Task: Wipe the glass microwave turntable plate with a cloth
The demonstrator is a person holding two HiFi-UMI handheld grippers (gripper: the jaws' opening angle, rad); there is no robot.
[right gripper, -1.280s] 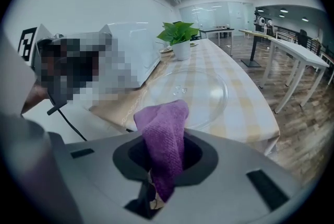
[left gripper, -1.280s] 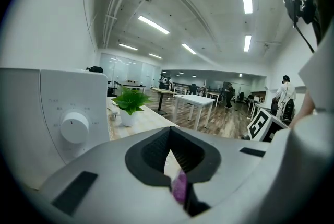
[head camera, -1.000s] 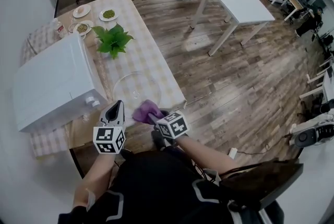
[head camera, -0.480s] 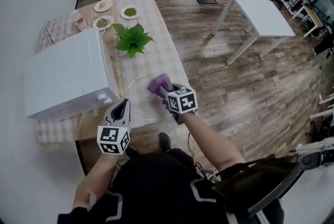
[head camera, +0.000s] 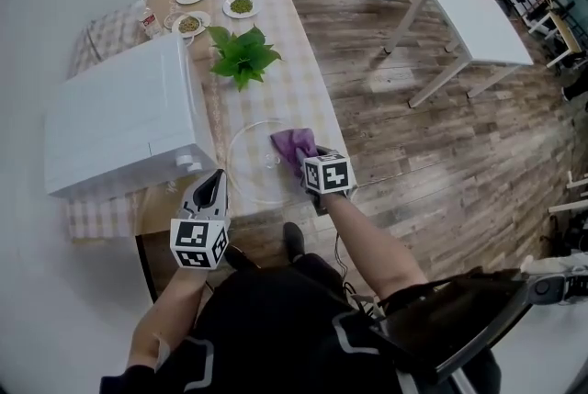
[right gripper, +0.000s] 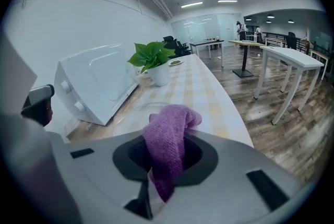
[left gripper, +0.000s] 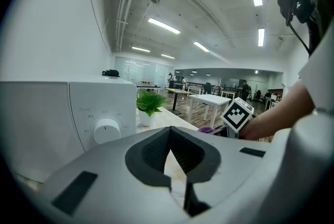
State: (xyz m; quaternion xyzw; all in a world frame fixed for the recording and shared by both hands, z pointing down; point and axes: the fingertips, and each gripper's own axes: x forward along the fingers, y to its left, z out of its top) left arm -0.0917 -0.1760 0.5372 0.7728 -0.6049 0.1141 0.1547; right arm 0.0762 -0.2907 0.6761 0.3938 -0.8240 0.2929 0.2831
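The plate (head camera: 250, 164) is a clear, round glass disc lying flat on the checked counter (head camera: 289, 94), close to its near end. The cloth (head camera: 292, 144) is a purple, coarse-knit rag, bunched and folded over, pinched in the right claw (head camera: 307, 161). Seen from above, its loose end sits over the plate's right rim; whether it touches the glass cannot be told
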